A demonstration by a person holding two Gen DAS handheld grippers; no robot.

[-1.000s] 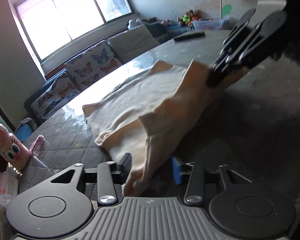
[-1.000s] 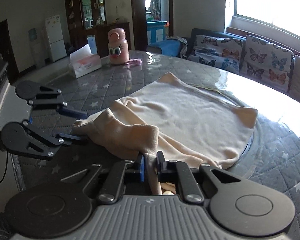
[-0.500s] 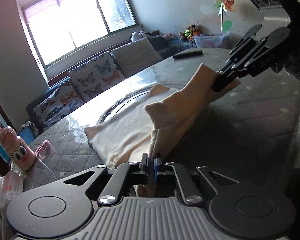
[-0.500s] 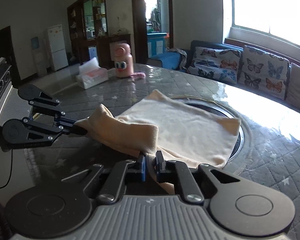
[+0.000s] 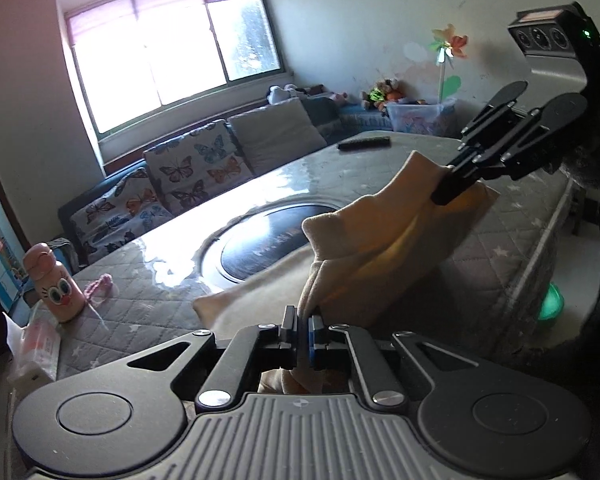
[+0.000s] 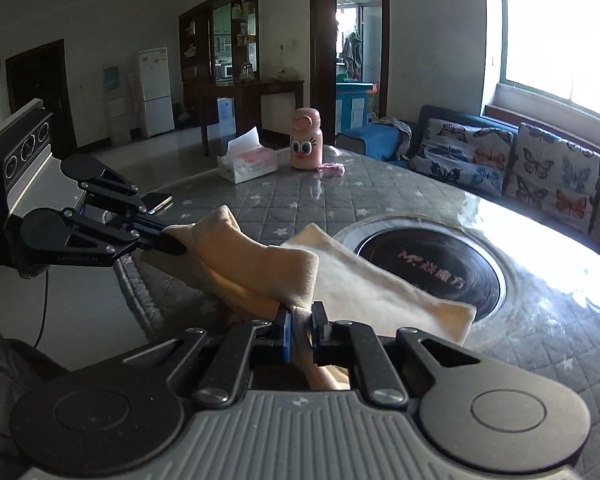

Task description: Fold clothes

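A cream-coloured garment (image 5: 384, 236) (image 6: 364, 276) is lifted at its near edge above the grey quilted table (image 5: 140, 308) (image 6: 284, 204). My left gripper (image 5: 303, 326) is shut on one corner of the garment; it also shows in the right wrist view (image 6: 172, 242). My right gripper (image 6: 302, 328) is shut on the other corner; it also shows in the left wrist view (image 5: 444, 196). The cloth sags between the two grippers, and its far part trails on the table near the round black inset (image 5: 276, 240) (image 6: 428, 268).
A pink cartoon bottle (image 5: 58, 284) (image 6: 307, 140) and a tissue box (image 6: 247, 160) stand at one table end. A phone (image 6: 158, 201) lies near the left gripper. A black remote (image 5: 363, 143) lies at the far end. A butterfly-cushion sofa (image 6: 512, 164) lines the window wall.
The left gripper has shut on the garment's corner. Both grippers have lifted and pulled the garment back toward the near table edge, uncovering the round black inset.
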